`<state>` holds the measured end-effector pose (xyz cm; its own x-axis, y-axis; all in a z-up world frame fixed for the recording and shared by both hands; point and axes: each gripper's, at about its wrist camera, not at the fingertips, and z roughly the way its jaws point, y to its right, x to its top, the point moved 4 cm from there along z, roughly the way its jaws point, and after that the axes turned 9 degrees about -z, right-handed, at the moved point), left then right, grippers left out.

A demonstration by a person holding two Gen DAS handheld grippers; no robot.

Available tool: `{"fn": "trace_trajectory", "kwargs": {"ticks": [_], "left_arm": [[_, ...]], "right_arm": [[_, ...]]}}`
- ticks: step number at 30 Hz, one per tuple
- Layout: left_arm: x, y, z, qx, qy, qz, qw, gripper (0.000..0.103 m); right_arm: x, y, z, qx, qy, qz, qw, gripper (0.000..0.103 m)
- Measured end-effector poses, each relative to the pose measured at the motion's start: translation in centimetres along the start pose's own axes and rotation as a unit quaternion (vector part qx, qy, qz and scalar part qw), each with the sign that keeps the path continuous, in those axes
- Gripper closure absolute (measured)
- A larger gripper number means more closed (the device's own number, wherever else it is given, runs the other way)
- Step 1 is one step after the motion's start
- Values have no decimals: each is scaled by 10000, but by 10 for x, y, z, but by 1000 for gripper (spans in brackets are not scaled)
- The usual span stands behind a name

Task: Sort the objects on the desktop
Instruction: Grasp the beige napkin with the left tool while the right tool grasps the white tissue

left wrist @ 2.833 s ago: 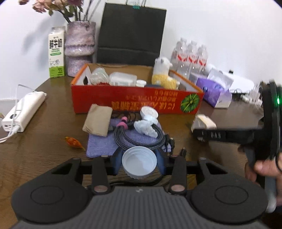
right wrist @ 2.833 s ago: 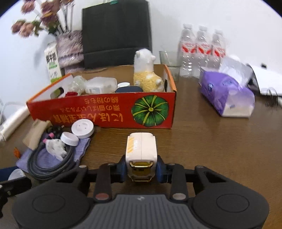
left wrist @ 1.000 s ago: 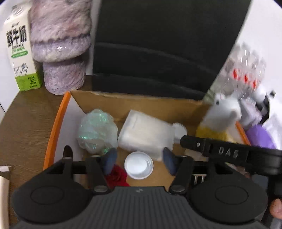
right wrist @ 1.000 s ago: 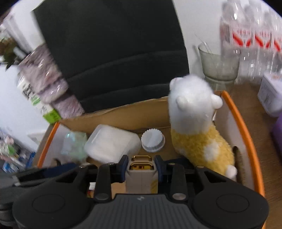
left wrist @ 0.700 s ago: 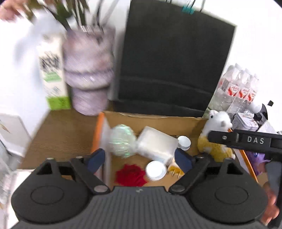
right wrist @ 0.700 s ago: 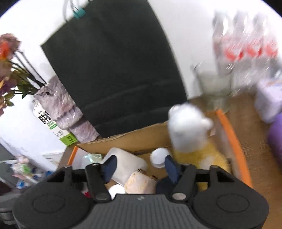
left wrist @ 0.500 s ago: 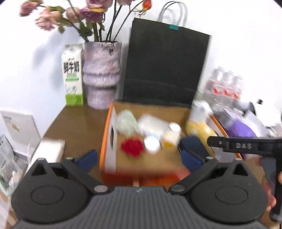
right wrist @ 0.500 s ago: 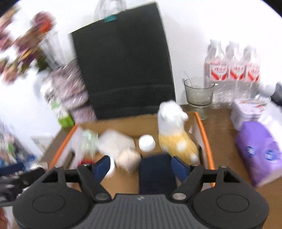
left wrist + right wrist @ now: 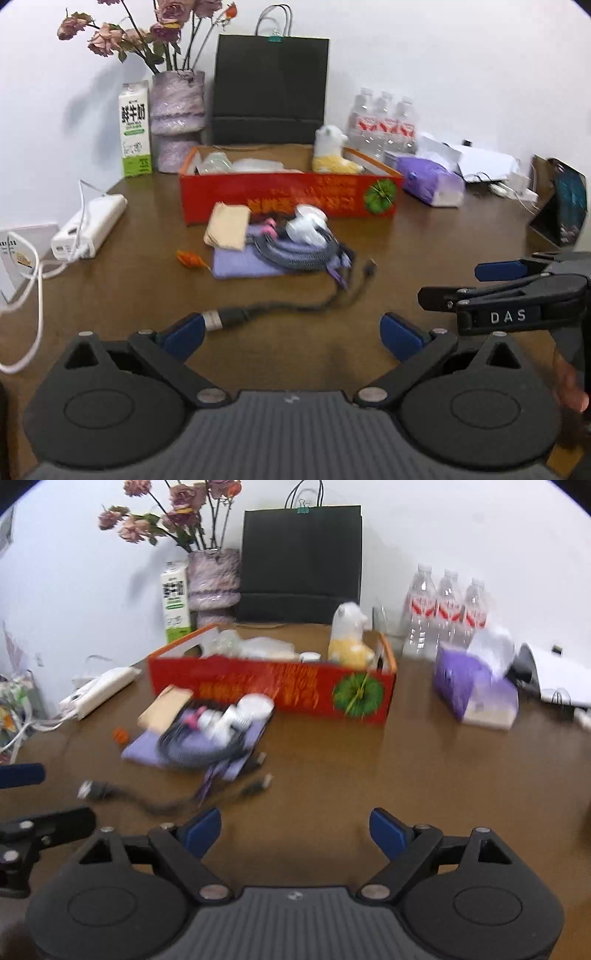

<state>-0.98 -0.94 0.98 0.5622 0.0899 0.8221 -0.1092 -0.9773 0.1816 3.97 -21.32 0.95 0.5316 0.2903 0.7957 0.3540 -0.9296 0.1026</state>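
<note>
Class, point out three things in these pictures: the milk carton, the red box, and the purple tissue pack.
milk carton (image 9: 135,129), left wrist view, front face.
red box (image 9: 258,686), right wrist view, front wall.
purple tissue pack (image 9: 465,685), right wrist view, side of the wrapper.

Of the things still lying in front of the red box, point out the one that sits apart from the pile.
The small orange object: it lies alone on the bare table, left of the purple cloth that carries the coiled cable.

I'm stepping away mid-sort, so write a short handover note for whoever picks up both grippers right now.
Left gripper: open, empty.
Right gripper: open, empty; its jaws have just been opening.
Red box: already holds the plush toy and other small items.
Left on the table, in front of the box: coiled cable on the purple cloth, white cap, brown pouch, orange scrap.
</note>
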Motion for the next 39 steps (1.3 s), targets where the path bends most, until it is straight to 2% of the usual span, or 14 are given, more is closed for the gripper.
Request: {"fn": "trace_trajectory", "kwargs": {"ticks": [4,7,9,12,15,21,25,27,29,31,33,34,35,39], "left_arm": [[-15,-4,-3,-27,11,-215,9998,0],[-28,-8,-2,120,-195,-535,9983,0],[-25,-8,-4,131,-8,-465,9988,0],[-26,-7,3,241,-187,-475,9984,0],[-28,-4,2,304,-154,-340,9988,0],[-29,5,0,162,-150,-34,9998,0],[-9,-7,5,-107,-106,-394,9991,0],[13,-15,9,-84,107,-410,9991,0],[37,-26,23,2,186,-364,9992,6],[60,-37,49,113,-49,-415,9991,33],[78,-49,76,230,-317,-575,9976,45],[85,-54,89,220,-429,-632,9968,45],[92,-56,100,154,-473,-642,9967,45],[108,-65,145,100,-597,-569,9965,45]], "right_arm": [[-24,-9,-19,108,61,93,9999,9],[-34,-11,-27,183,129,212,9995,9],[-43,-9,-30,243,171,356,9989,9],[-45,-10,-36,132,395,406,9983,9],[-45,-12,-33,99,361,405,9985,9],[-44,-17,-35,-50,473,250,9986,9],[-40,-12,-32,243,330,352,9985,9],[-34,-3,-30,738,339,678,9944,12],[-18,6,-26,1072,410,930,9890,19],[4,9,-19,1031,581,772,9900,28],[28,5,-5,877,659,389,9932,49],[39,3,5,830,633,246,9942,59],[49,0,17,819,581,131,9949,62],[75,-16,65,985,355,-356,9939,64]]}}
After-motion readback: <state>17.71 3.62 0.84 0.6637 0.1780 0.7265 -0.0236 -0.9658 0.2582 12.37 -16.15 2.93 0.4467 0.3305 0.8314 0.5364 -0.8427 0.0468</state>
